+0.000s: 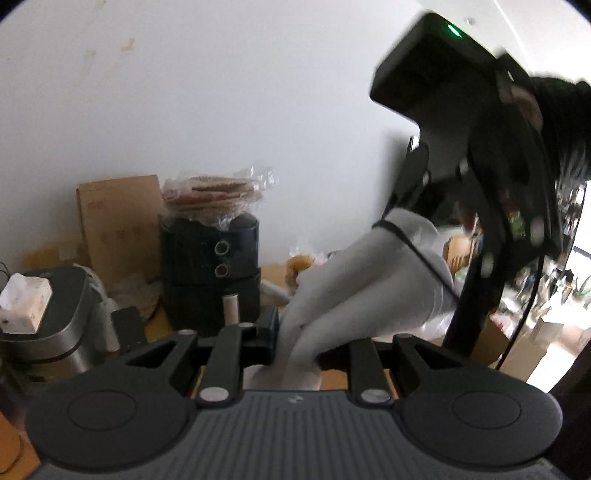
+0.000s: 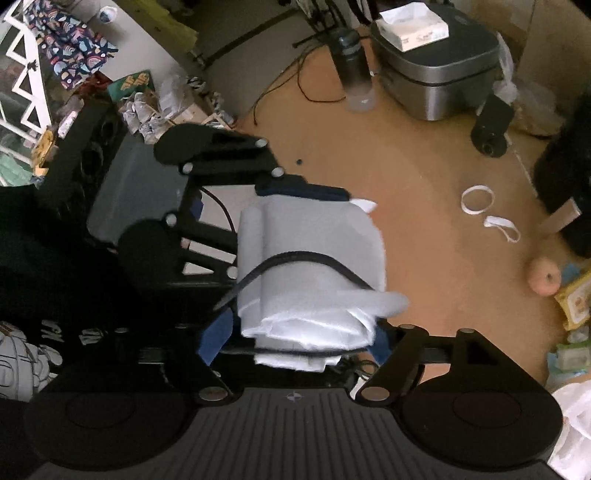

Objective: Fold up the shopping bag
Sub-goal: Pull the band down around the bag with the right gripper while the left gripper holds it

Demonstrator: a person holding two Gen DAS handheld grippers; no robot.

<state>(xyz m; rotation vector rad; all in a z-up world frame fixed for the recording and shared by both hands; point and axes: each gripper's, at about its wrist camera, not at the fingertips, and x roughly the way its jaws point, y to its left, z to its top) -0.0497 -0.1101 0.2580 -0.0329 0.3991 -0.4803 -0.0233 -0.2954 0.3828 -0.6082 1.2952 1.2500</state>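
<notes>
While the left tool [image 1: 295,341] pinches one white shopping bag [image 2: 310,266] held above the worktop [image 2: 424,221], the right tool [image 2: 295,345] stands spread around the roll, pads apart from it; beyond lie two white loops [image 2: 477,199], one apple [image 2: 545,277], one steel bin [image 2: 439,74].

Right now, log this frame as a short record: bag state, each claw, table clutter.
bag: white shopping bag rolled into a bundle, black elastic cord around it, held above the table
left claw: shut on one end of the bag
right claw: fingers either side of the bag's other end; grip cannot be told
clutter: apple, tissue box on a steel appliance, dark bottle
</notes>
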